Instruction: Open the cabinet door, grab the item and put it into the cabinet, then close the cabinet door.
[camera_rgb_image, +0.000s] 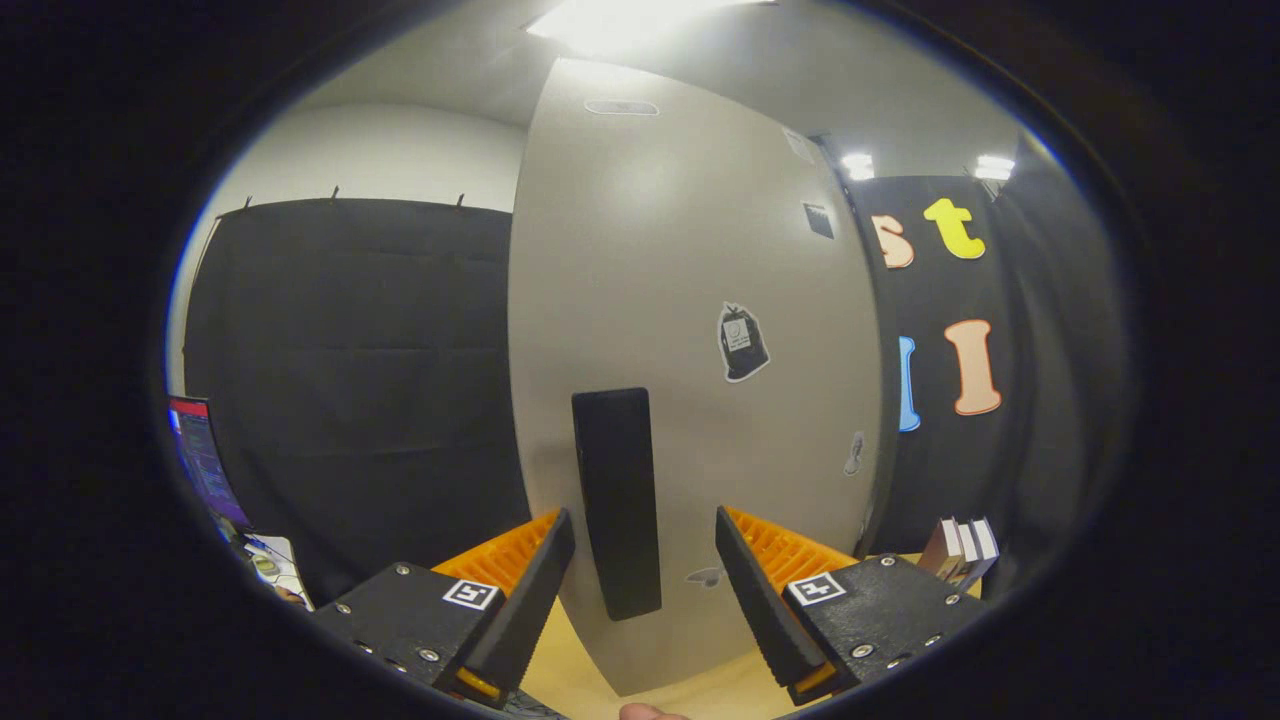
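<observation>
A tall pale grey cabinet (680, 300) stands just ahead of me on a light wooden table (690, 695). Its door front faces me, and I see no gap at its edges. A black upright handle (617, 500) sits on the door, low down. My gripper (645, 570) is open, its black and orange fingers (525, 590) spread either side of the handle's lower half. I cannot tell whether the handle is between the fingers or a little beyond them. Neither finger touches it. A small black sticker (743, 343) is on the door to the right of the handle.
Several small books (962, 550) stand on the table to the right of the cabinet, beyond my right finger. A lit screen (205, 460) and some papers (270, 565) lie far to the left. Black cloth walls close the booth behind.
</observation>
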